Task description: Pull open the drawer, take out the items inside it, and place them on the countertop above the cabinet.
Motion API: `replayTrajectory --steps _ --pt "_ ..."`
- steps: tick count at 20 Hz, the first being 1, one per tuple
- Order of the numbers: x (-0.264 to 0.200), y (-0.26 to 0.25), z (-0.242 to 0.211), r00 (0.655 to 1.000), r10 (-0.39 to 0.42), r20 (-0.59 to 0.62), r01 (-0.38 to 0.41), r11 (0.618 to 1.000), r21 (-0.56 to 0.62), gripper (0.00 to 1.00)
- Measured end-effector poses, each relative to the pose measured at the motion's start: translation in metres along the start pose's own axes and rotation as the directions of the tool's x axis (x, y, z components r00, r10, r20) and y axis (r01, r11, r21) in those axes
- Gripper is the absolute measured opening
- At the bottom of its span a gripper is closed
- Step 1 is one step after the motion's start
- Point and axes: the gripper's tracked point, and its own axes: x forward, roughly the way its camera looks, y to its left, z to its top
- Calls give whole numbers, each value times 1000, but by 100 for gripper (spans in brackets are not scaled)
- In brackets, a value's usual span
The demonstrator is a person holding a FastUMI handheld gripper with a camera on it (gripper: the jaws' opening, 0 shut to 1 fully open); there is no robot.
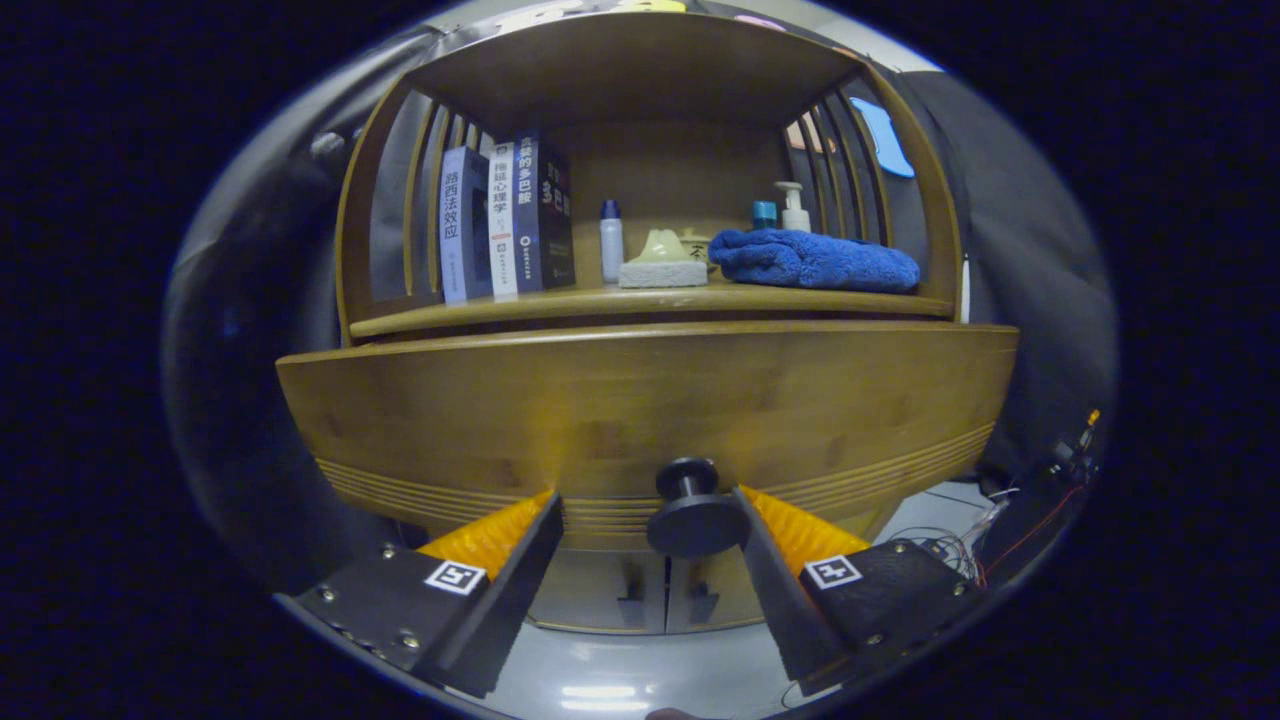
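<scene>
Gripper view: tool (648, 520) stood wide open, holding nothing. The round knob (690, 510) of the wooden drawer (640, 400) sat between the fingers, close against the 3 o'clock finger and apart from the 9 o'clock one. Drawer front looked shut or barely out; contents hidden. Judged: knob rigid, smooth, likely slippery; best gripped on the narrow stem behind the disc so the flange catches on the pull. Drawer probably stiff, moderately heavy. Tabletop (650, 300) above carried books (505, 220) and a blue towel (815, 260).

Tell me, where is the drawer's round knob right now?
The knob sticks out from the drawer front, between the open fingers and close against the right one, below the shelf with the blue towel.
</scene>
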Motion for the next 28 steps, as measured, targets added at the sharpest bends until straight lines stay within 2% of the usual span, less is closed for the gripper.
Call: replayTrajectory --steps 10,28 --pt "40 5 4 999 -7 35 9 999 -46 100" --pt "54 8 10 1000 -3 22 3 1000 -6 99"
